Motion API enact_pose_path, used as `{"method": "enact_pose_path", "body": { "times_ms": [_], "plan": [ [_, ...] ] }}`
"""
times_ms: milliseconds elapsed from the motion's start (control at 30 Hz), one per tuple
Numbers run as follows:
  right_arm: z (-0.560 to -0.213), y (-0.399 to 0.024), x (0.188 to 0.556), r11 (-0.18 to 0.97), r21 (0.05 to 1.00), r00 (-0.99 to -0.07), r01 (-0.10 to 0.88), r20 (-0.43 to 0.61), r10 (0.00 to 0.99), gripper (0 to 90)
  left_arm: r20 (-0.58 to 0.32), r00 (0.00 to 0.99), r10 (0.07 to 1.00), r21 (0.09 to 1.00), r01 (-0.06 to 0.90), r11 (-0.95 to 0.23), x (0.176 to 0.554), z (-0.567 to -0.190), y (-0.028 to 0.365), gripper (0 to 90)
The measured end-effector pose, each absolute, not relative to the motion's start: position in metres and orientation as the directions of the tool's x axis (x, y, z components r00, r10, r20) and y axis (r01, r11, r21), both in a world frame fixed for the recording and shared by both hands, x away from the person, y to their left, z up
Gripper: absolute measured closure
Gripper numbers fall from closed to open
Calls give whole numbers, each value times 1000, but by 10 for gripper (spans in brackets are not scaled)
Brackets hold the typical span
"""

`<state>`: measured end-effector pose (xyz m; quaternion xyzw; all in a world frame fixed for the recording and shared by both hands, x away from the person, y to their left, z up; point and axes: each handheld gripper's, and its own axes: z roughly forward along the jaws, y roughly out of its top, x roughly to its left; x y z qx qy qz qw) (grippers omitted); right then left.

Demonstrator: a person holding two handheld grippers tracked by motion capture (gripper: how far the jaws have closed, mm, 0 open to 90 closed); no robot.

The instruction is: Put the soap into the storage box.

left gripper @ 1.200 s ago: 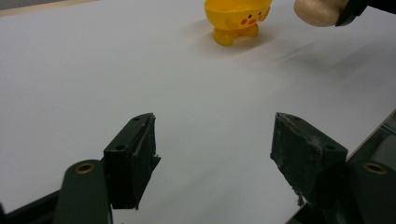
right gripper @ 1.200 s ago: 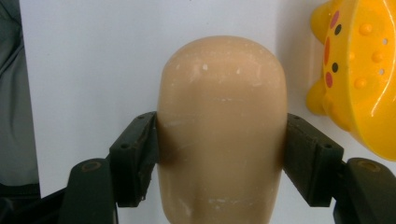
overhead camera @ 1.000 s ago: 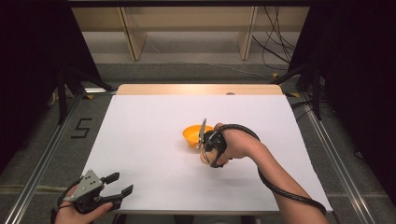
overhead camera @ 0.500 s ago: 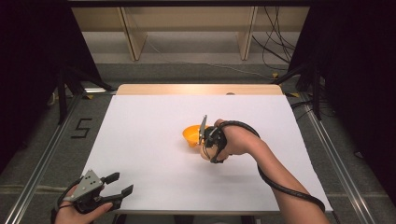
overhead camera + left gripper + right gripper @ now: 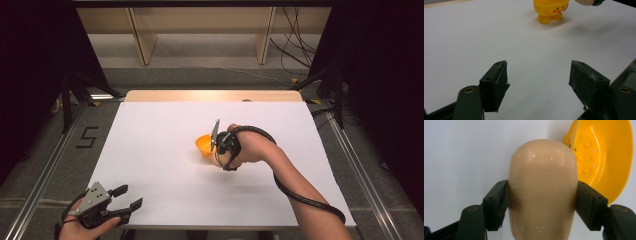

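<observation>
A yellow duck-faced dish (image 5: 203,144) stands near the middle of the white table (image 5: 160,150); it also appears in the left gripper view (image 5: 550,8) and, seen from above, in the right gripper view (image 5: 604,157). My right gripper (image 5: 219,150) is shut on a beige rounded soap-like block (image 5: 542,187), one jaw on each side. It holds the block just beside the dish's rim, above the table. A corner of that block (image 5: 585,2) is seen from the left gripper too. My left gripper (image 5: 129,196) rests at the front left edge, open with nothing between its jaws (image 5: 539,80).
The table's front edge runs just under the left gripper. A wooden strip (image 5: 210,95) borders the far side. Metal rails (image 5: 45,165) flank the table, and cables (image 5: 300,55) lie on the floor behind it.
The right hand has shifted slightly with the beige block beside the dish. The left gripper has stayed where it was.
</observation>
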<state>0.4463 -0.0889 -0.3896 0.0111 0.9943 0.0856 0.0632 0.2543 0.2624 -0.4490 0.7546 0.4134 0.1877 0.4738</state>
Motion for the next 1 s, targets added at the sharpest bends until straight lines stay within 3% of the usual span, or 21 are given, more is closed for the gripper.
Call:
{"method": "enact_pose_path", "body": {
  "times_ms": [800,833,867,1000],
  "plan": [
    [-383,-81,461,982,187,-986,-7,-163,24,339,-90,592,801,870,438,-227,254,-448,263,306],
    [-382,-80,458,984,170,-985,60,-148,86,339,-91,592,801,870,439,-225,254,-448,263,306],
    [-383,-80,464,982,185,-985,-26,-173,6,339,-93,591,801,870,440,-223,253,-447,263,306],
    [-382,-78,464,982,188,-986,9,-162,40,339,-90,594,800,871,436,-226,254,-447,263,306]
  ]
}}
